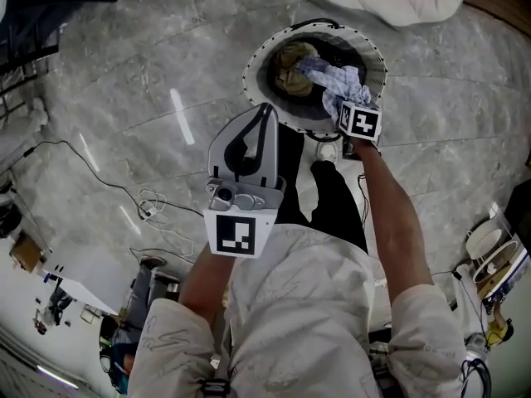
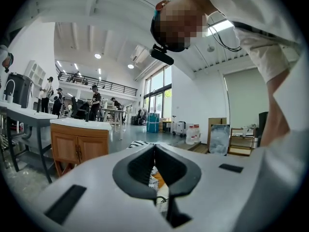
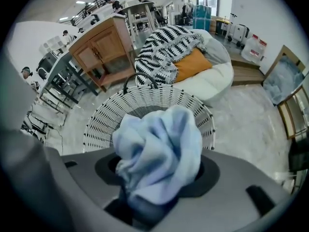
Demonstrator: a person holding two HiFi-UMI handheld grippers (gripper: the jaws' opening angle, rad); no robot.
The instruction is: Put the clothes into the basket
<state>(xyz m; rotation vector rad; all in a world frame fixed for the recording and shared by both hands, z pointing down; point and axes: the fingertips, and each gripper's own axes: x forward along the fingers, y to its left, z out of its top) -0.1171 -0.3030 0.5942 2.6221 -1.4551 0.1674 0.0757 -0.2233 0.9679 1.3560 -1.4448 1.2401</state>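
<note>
- Two grippers: left gripper [image 2: 155, 151] and right gripper [image 3: 159, 170].
- One basket [image 1: 251, 71].
- Two pieces of clothing I can tell apart: one blue cloth [image 3: 159, 149] and one tan garment [image 1: 292, 69]. Something dark under them may be a third; I can't say.
- One cabinet [image 3: 104, 50].
- One beanbag [image 3: 212, 79], with one striped blanket [image 3: 164, 50] and one orange cushion [image 3: 193, 64].
- At least three people [image 2: 95, 96] far off, too small to count surely.

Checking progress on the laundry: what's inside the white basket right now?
An olive garment on dark fabric. The light blue cloth in the right gripper covers part; the bottom is hidden.
</note>
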